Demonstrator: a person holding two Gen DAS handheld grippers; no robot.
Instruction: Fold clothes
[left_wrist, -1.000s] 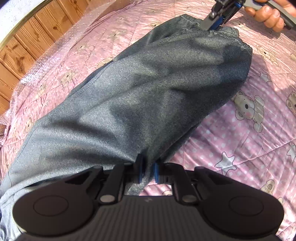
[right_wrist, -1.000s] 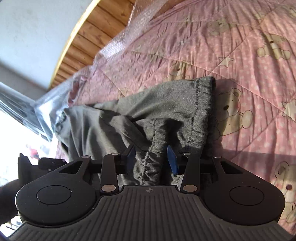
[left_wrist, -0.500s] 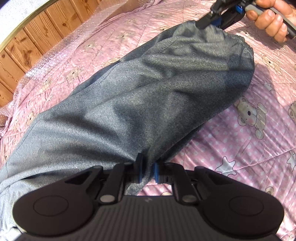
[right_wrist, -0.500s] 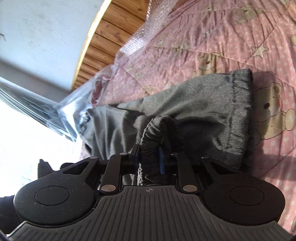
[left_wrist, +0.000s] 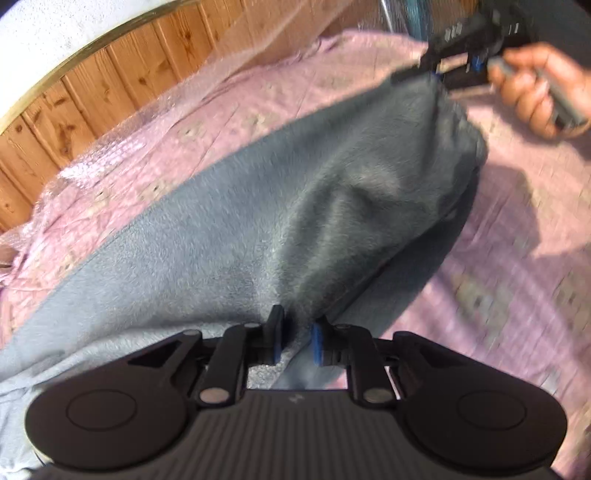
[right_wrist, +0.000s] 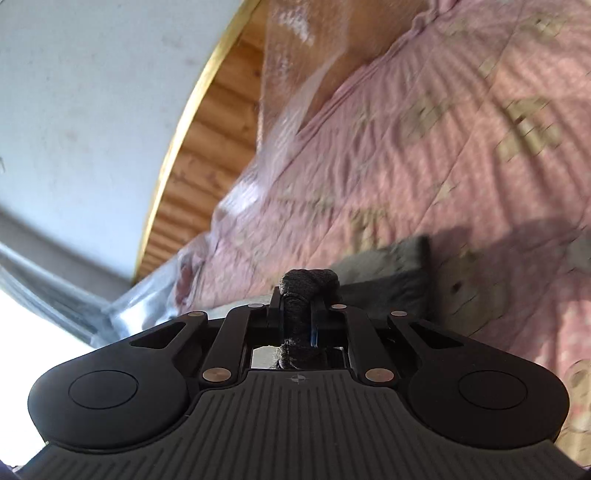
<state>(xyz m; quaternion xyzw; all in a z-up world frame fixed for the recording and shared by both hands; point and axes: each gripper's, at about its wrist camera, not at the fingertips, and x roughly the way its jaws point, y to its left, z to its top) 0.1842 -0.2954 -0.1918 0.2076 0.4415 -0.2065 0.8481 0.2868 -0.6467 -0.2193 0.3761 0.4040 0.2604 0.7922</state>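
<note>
**Mia:** Where are the soft grey stretchy trousers (left_wrist: 295, 206)?

**Ben:** Up in the air, over the pink quilted bed cover with little bears (left_wrist: 517, 258). The black left gripper (left_wrist: 294, 338) has its blue pads pinched nearly together on one edge of the cloth. The black right gripper (right_wrist: 308, 314), held in a hand (left_wrist: 535, 96), is squeezed tight on the bunched waistband.

**Mia:** So what part of the job is this?

**Ben:** I think the trousers are being lifted and carried, maybe to lay one half over the other. The pictures are blurry, so I can't be sure.

**Mia:** What matters next?

**Ben:** Both grippers should hold tight and keep the cloth stretched, so it lands flat on the cover.
</note>
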